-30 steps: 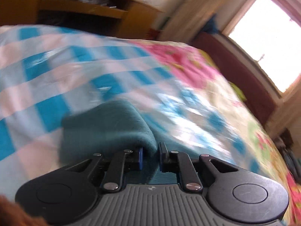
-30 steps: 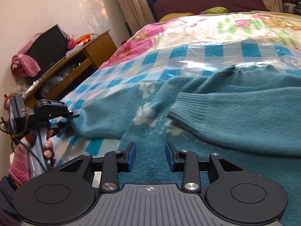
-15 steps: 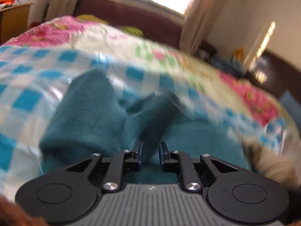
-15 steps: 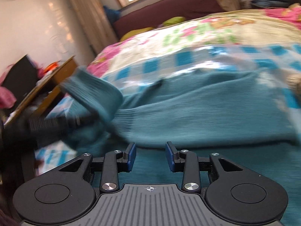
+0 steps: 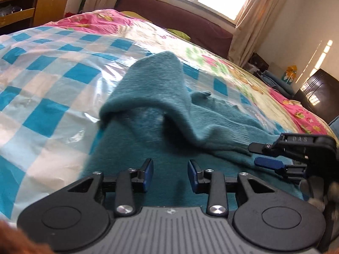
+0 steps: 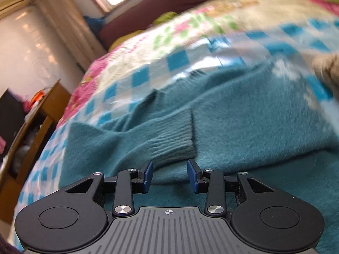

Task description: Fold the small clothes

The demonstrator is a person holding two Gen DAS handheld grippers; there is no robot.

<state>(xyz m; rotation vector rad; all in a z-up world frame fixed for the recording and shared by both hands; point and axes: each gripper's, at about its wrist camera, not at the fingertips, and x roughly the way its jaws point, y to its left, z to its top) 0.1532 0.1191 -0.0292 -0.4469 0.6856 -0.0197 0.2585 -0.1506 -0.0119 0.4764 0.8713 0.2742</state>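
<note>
Left hand-held gripper (image 5: 170, 174) wide, nothing between its pads, low over the teal sweater (image 5: 148, 139); right hand-held gripper (image 6: 169, 175) wide too, just short of the ribbed cuff (image 6: 173, 139). Soft, light, floppy knit spread on the bed (image 5: 48, 84); best pinched at cuff or hem. Sleeve lying left-to-right across the body.

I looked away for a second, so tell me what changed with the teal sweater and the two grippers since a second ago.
The left gripper carried the fuzzy teal knit sweater's sleeve across onto the body, then opened and let it go; its ribbed cuff now lies on the sweater. The right gripper stayed open and empty over the sweater, which remains on the blue-checked plastic sheet.
</note>
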